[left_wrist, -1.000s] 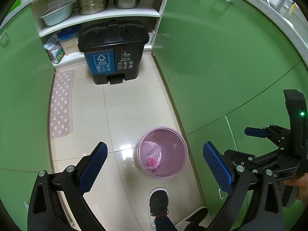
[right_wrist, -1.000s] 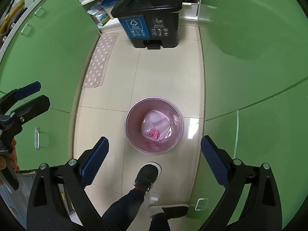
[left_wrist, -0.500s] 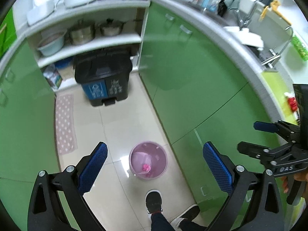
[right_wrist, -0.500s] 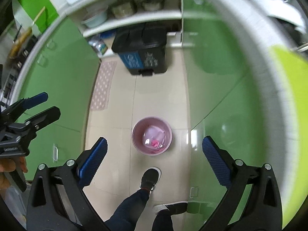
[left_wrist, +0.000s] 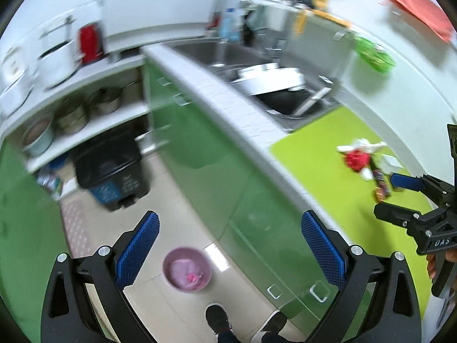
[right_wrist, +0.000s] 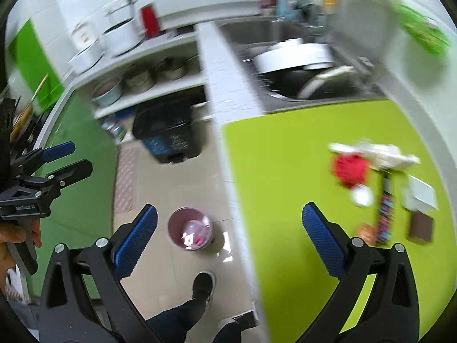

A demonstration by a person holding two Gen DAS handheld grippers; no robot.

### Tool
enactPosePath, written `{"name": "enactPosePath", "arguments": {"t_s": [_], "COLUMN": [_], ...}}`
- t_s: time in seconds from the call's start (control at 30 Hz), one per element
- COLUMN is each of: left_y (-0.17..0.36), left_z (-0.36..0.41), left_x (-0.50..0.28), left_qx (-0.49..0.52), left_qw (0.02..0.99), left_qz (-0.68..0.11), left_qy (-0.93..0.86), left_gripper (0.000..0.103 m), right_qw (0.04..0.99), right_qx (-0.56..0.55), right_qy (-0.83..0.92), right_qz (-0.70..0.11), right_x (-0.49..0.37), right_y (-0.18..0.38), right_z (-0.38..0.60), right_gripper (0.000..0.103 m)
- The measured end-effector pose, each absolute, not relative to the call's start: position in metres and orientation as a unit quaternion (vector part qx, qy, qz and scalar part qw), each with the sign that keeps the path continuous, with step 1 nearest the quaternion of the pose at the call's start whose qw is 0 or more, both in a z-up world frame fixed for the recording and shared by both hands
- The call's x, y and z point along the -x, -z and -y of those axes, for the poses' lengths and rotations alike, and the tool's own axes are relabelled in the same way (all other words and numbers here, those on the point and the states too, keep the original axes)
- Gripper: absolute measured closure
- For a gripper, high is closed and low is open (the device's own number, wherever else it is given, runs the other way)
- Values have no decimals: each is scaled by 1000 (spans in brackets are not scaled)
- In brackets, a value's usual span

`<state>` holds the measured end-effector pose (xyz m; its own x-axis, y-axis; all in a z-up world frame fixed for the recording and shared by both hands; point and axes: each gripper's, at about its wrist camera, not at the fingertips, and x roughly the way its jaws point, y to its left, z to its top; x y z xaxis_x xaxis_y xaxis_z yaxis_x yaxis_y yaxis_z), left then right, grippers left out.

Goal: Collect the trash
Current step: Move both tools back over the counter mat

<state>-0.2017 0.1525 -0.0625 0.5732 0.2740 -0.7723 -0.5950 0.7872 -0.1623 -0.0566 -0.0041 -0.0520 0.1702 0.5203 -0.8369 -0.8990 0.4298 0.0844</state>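
Note:
A small pink bin (left_wrist: 187,270) stands on the floor far below, with pink and clear scraps inside; the right wrist view shows the bin (right_wrist: 190,233) too. On the lime-green counter mat (right_wrist: 285,171) lies blurred trash: a red crumpled piece (right_wrist: 350,170), white tissue (right_wrist: 380,154), a colourful wrapper (right_wrist: 384,214), a white box (right_wrist: 421,197) and a brown square (right_wrist: 421,224). My left gripper (left_wrist: 230,248) is open and empty, above the floor and cabinet front. My right gripper (right_wrist: 228,235) is open and empty over the counter edge, left of the trash.
A black pedal bin (left_wrist: 110,174) stands by open shelves with pots (left_wrist: 71,117). The sink (right_wrist: 300,65) holds a pan and a white lid. Green cabinet doors (left_wrist: 214,157) line the aisle. A person's dark shoes (left_wrist: 217,318) and a dotted floor mat (right_wrist: 125,180) are below.
Both grippers have risen from just above the pink bin to counter height. The bin looks much smaller, and the counter, sink and trash pile have come into view. Both stay open.

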Motion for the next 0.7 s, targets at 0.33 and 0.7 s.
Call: {"name": "enactPosePath", "arguments": {"t_s": [0.33, 0.7], "left_y": [37, 40], "left_z": [-84, -31], "left_x": [114, 41], "left_qx": [140, 94], "left_qw": [898, 903], "left_qz": [-395, -415], "left_qy": [-132, -54], "left_gripper": [7, 7], "right_qw": [798, 823], "right_qx": [163, 132], "right_qy": [-385, -318], "right_qz": [-434, -451], "right_x": [-4, -46], "right_y": [37, 42], "right_z": [110, 177], "right_gripper": [3, 3]}}
